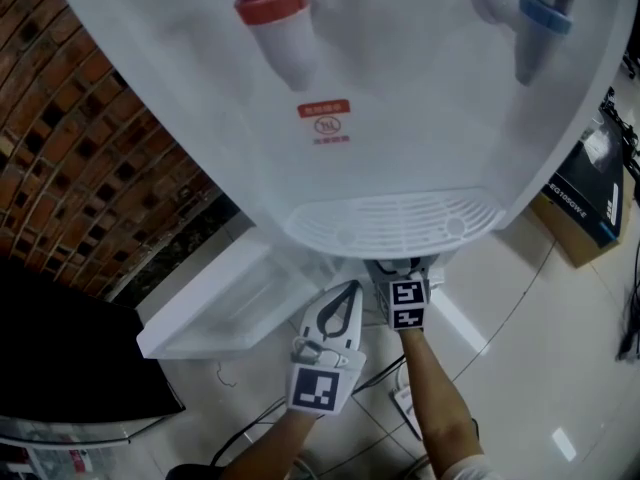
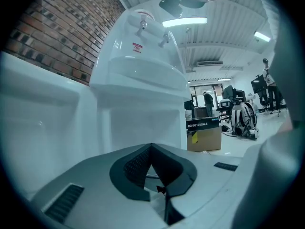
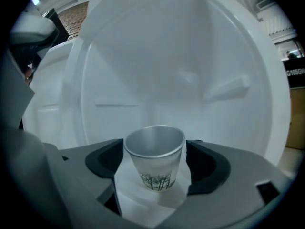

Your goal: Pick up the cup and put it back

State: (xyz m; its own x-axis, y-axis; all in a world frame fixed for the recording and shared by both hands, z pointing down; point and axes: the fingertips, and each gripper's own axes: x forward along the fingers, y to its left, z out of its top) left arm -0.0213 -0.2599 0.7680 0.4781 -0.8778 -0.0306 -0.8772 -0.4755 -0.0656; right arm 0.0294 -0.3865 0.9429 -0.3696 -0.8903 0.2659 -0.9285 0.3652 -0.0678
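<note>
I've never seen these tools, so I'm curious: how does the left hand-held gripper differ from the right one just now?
The left hand-held gripper has its jaws together with nothing between them. The right hand-held gripper has its jaws apart, with the cup standing between them. In the head view the left one shows whole, while the right one's front end is hidden under the water dispenser's drip tray. Both carry a marker cube.

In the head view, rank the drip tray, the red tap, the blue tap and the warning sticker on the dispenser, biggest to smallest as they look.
1. drip tray, widest by far.
2. red tap and blue tap: these look about alike, so I won't rank them.
3. warning sticker, smallest.
</note>
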